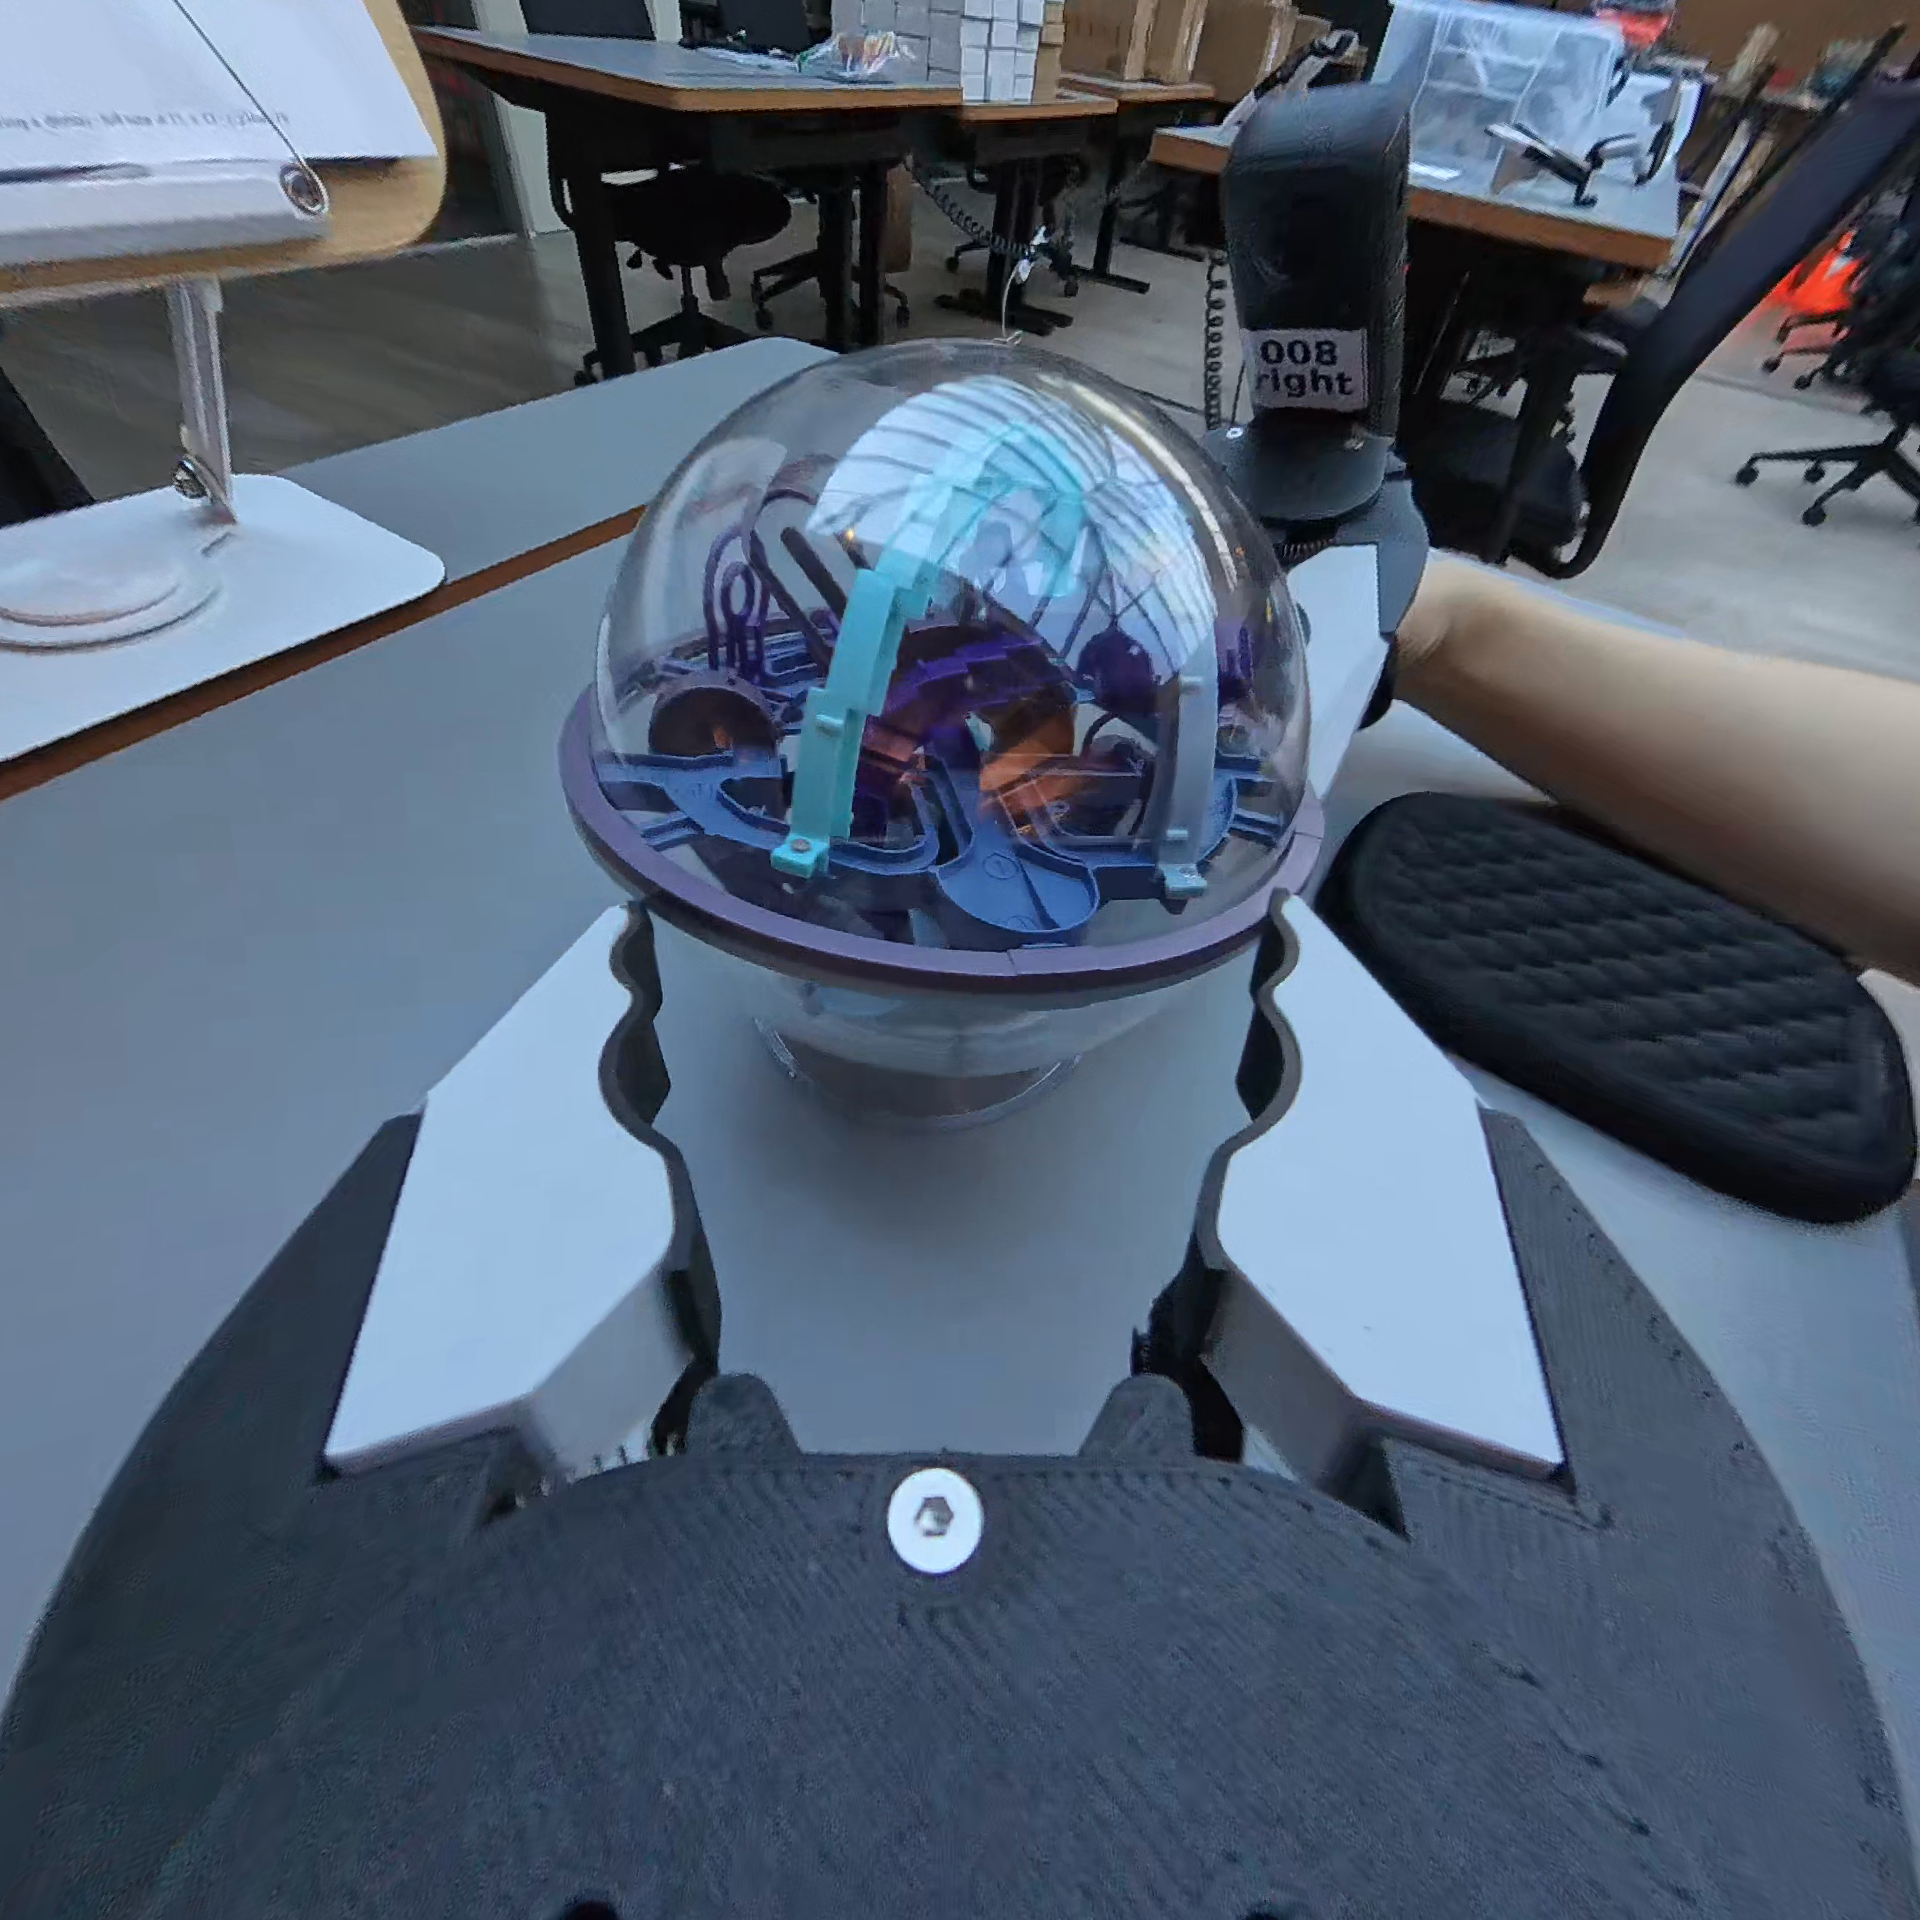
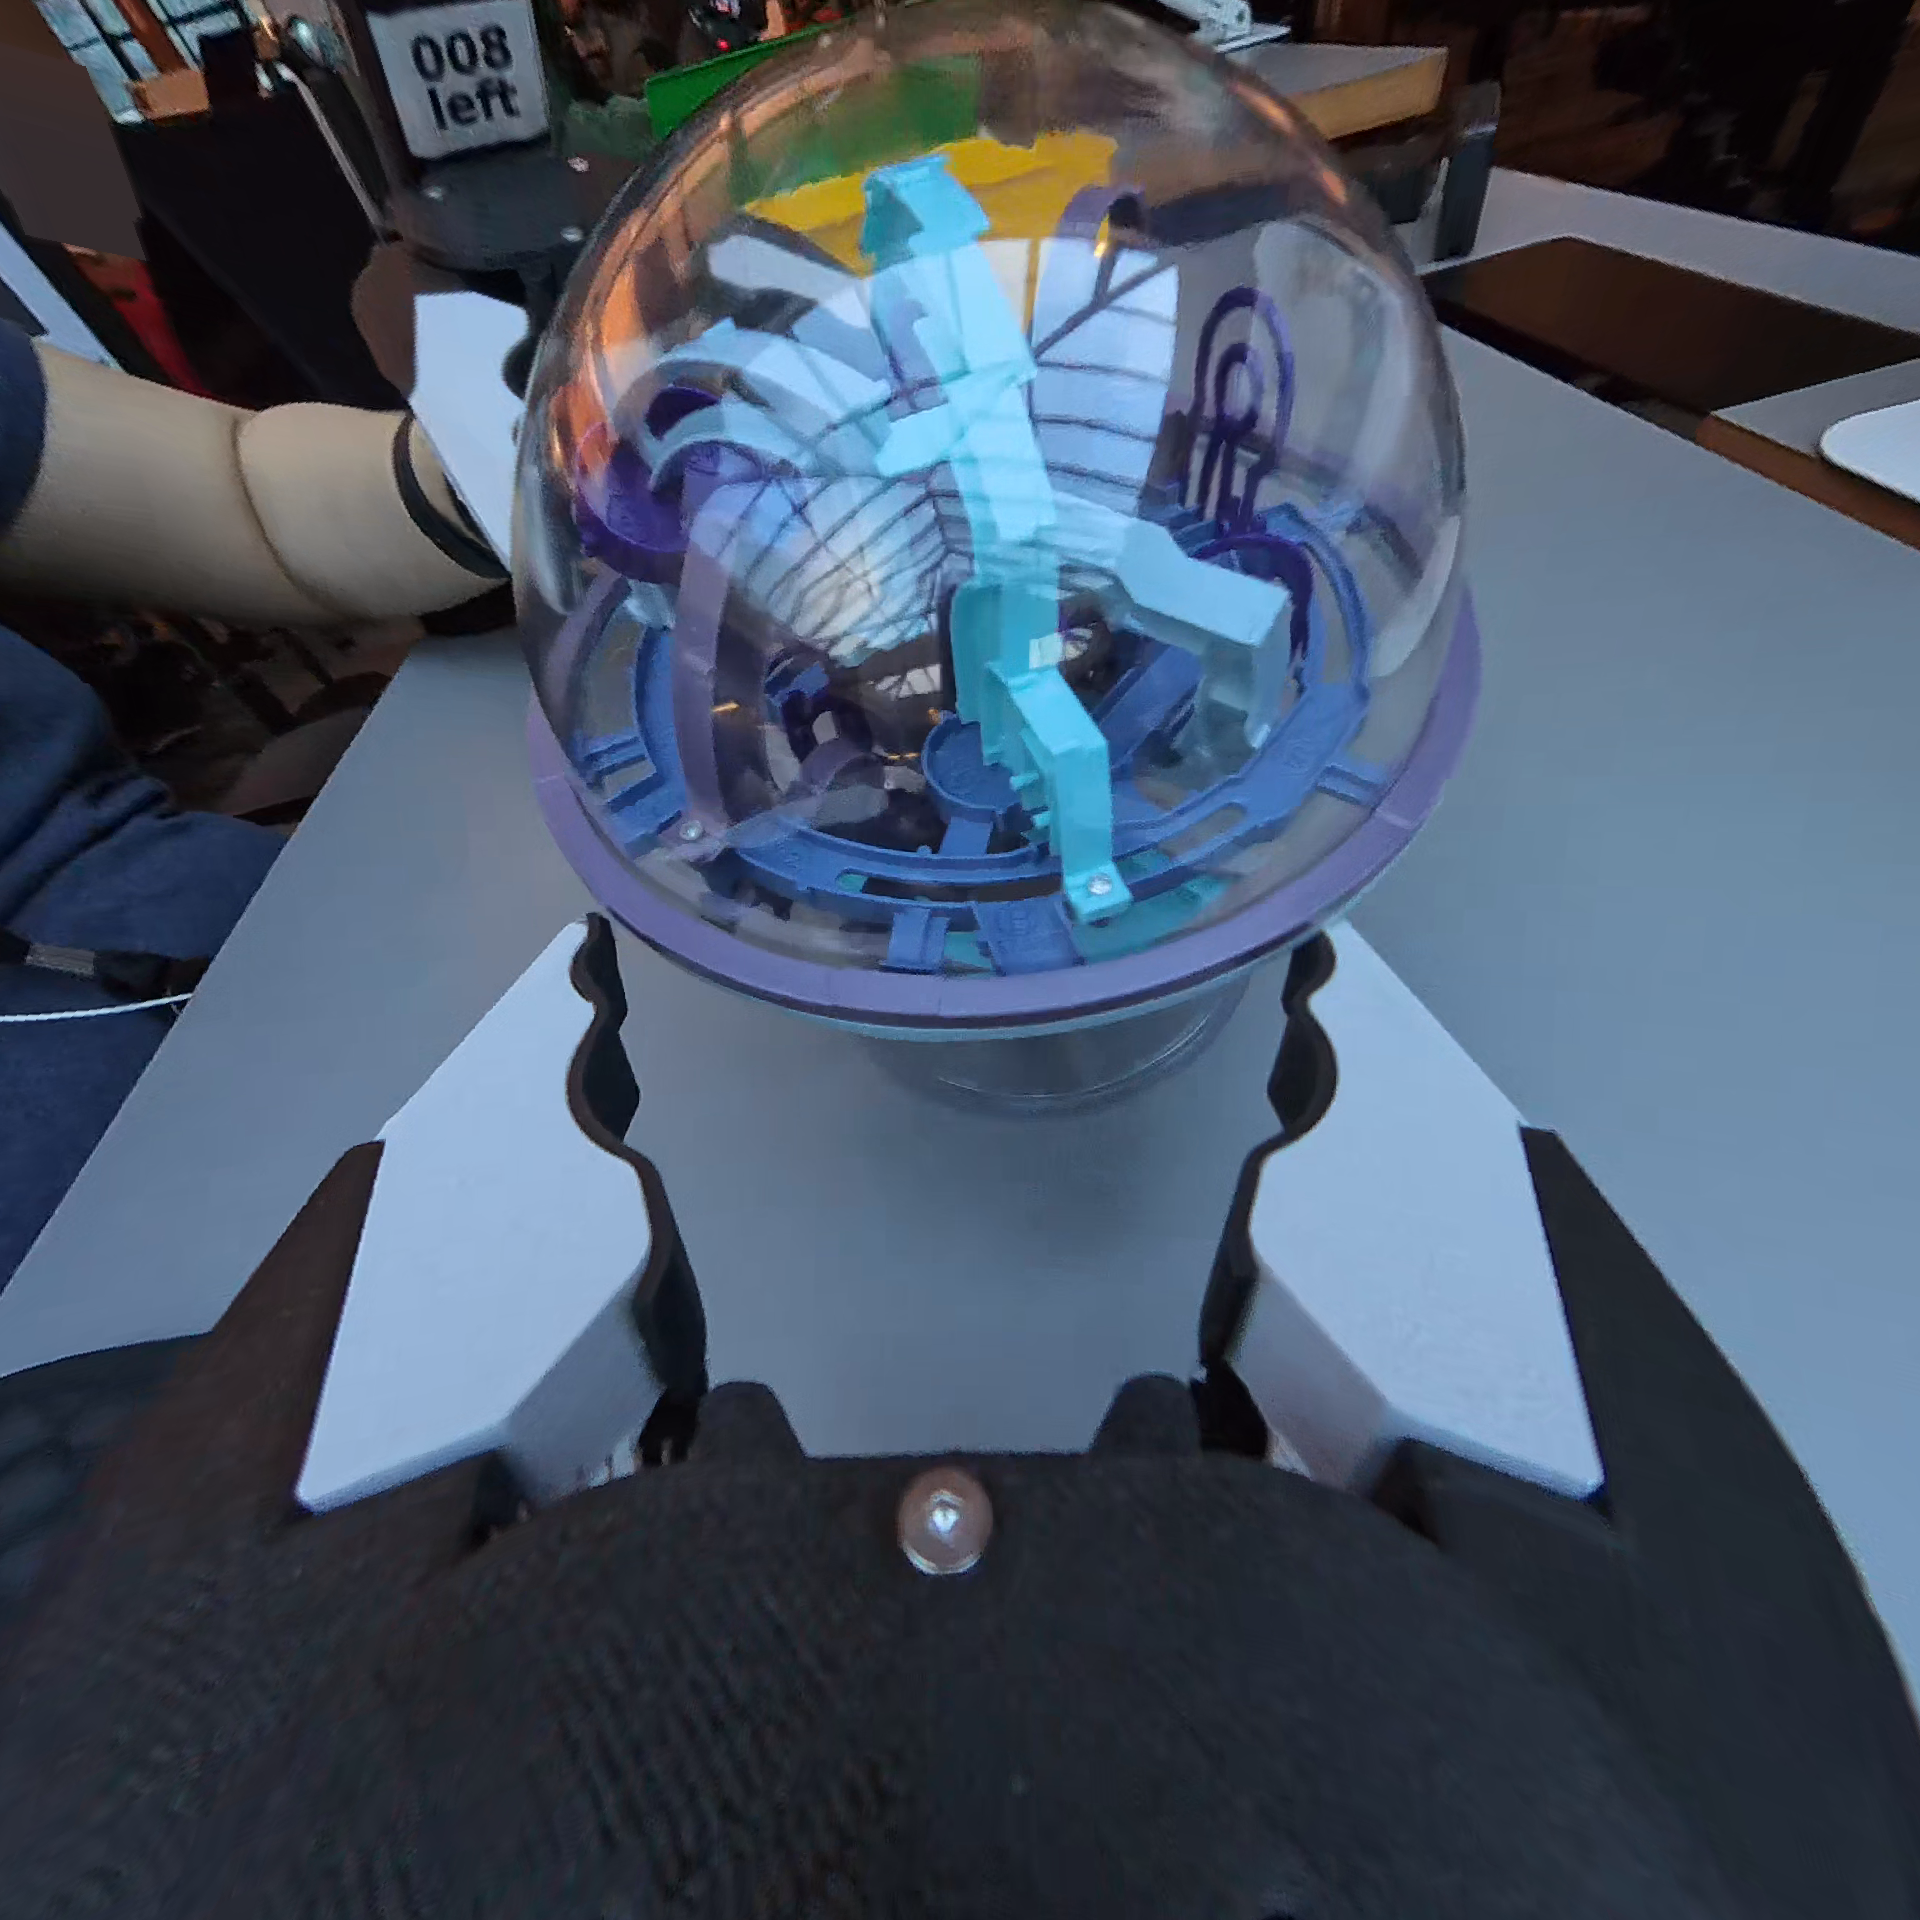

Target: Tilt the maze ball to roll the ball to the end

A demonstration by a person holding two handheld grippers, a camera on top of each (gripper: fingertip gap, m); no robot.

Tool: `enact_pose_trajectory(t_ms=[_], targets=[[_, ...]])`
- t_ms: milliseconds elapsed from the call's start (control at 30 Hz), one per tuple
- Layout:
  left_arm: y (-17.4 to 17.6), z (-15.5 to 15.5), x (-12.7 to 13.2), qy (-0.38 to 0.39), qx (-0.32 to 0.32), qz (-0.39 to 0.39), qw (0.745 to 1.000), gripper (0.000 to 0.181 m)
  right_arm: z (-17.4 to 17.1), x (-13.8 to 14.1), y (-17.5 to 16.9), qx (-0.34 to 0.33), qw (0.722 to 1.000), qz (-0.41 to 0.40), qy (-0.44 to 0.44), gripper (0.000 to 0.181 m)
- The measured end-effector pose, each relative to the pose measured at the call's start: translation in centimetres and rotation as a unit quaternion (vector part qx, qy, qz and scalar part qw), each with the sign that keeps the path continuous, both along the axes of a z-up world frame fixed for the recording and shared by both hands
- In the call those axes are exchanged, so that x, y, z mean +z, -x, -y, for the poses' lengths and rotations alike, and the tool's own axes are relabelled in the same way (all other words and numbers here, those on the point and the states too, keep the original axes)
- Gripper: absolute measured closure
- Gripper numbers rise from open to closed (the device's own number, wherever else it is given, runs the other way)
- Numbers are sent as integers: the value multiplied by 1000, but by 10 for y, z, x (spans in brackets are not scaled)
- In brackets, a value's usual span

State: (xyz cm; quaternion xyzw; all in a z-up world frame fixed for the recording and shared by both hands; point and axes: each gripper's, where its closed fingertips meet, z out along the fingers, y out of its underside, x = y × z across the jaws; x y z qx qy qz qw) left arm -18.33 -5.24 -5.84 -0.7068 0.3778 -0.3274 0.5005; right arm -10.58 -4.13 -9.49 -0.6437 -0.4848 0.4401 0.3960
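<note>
Only in the left wrist view: a white stand (image 1: 156, 582) far left, a black mesh pad (image 1: 1621, 997) at right. Only in the right wrist view: a forearm (image 2: 208, 520) with a dark wristband at left. Maze ball (image 1: 945, 665) upright on its clear base, mid grey table (image 1: 260, 935), bare tabletop all round. Left gripper (image 1: 951, 935) and right gripper (image 2: 951, 945) both spread wide just below the purple rim (image 2: 1039, 997), contact unclear. White labels on both handles, wording left out
</note>
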Motion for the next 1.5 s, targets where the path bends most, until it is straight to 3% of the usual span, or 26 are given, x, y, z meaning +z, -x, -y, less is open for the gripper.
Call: enact_pose_trajectory(t_ms=[100, 233, 433, 633, 767, 900, 1100, 1233, 1400, 1500], targets=[[0, -2, -5, -25, -4, -14, 1000, 66, -1, -3, 1, -21, 998, 34, -46, 53], [3, -2, -23, -3, -17, -44, 999, 73, 1, 13, -2, -67, 994, 37, -84, 53], [7, -5, -27, -3, -23, -21, 1000, 73, 3, 11, -3, -118, 982, 92, -118, 55], [23, -17, -19, -19, 5, -13, 1000, 69, 18, 1, -12, -89, 979, 136, -121, 58], [42, -34, -22, -18, 44, -25, 999, 81, 23, 14, -22, -69, 990, 84, -85, 78], [31, -20, -21, 24, -8, 16, 1000, 75, 5, 36, -27, -107, 992, -3, -68, 66], [10, -11, -20, 16, -57, 33, 998, 57, -7, 29, -12, -106, 990, -3, -97, 44], [-1, -15, -32, -8, -74, -9, 997, 55, -6, 28, 0, -86, 991, -12, -99, 44], [-7, -20, -41, -13, -91, -28, 995, 59, -8, 12, -2, -86, 988, 43, -118, 50], [-8, -20, -38, -17, -108, -19, 994, 58, -9, 6, -9, -82, 988, 65, -110, 68]])
